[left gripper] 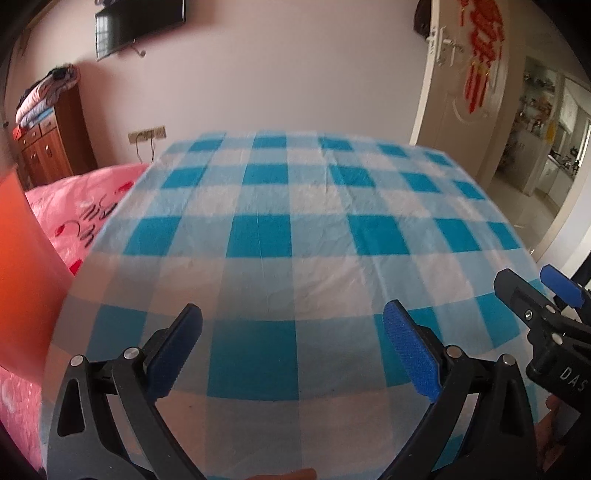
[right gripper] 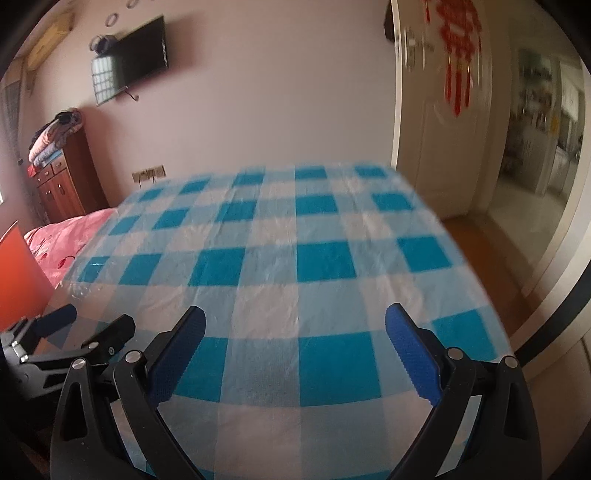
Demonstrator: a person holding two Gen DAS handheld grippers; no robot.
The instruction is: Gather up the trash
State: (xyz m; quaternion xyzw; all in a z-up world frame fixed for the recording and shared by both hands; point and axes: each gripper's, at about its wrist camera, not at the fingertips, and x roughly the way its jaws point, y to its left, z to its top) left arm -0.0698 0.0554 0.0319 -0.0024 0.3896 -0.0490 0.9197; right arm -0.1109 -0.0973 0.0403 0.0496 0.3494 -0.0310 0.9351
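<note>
- A table covered with a blue-and-white checked plastic tablecloth (left gripper: pixel 295 206) fills most of both wrist views; no piece of trash shows anywhere on it.
- A bed with a pink printed cover (left gripper: pixel 88 199) lies against the table's left edge.
- An open white door (left gripper: pixel 465 96) with a red hanging ornament (left gripper: pixel 480 55) stands beyond the table's far right corner.
- A wooden dresser (left gripper: pixel 48 147) with folded bedding on top stands against the wall past the bed.
- A dark wall-mounted television (left gripper: pixel 136 26) hangs above the far left corner.
- An orange object (left gripper: pixel 22 266), blurred and cut by the frame, sits off the table's left edge; what it is cannot be told.
- The left gripper (left gripper: pixel 291 350) hovers over the near edge, jaws spread wide, holding nothing.
- The right gripper (right gripper: pixel 295 350) hovers over the near edge just beside the left one, jaws likewise wide apart and empty.
</note>
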